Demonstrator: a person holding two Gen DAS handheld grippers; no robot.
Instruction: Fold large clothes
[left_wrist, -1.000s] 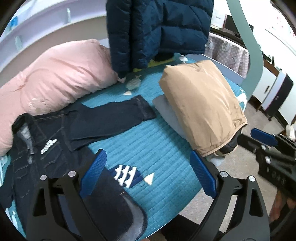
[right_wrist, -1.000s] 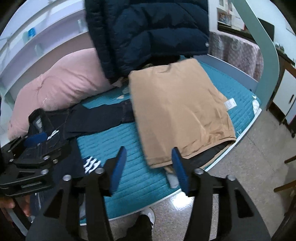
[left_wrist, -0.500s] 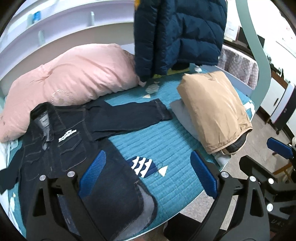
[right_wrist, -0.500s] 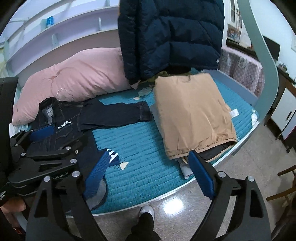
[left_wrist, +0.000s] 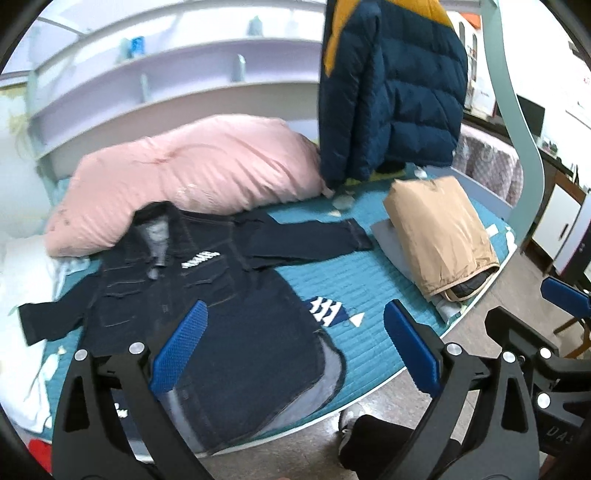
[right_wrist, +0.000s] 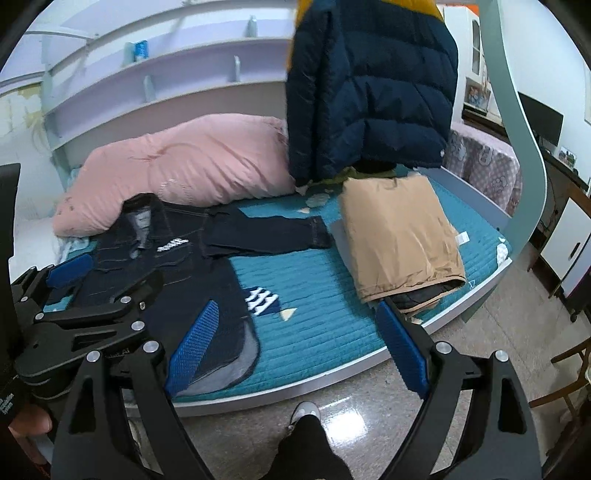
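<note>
I see the dark denim jacket spread flat on the teal bed cover, collar against the pink duvet, one sleeve reaching toward the folded tan garment (that one sits on a grey piece at the bed's edge). Left gripper jaws are opening, nothing between them. Right gripper jaws are spread wide, empty. Navy puffer jacket hangs above.
</note>
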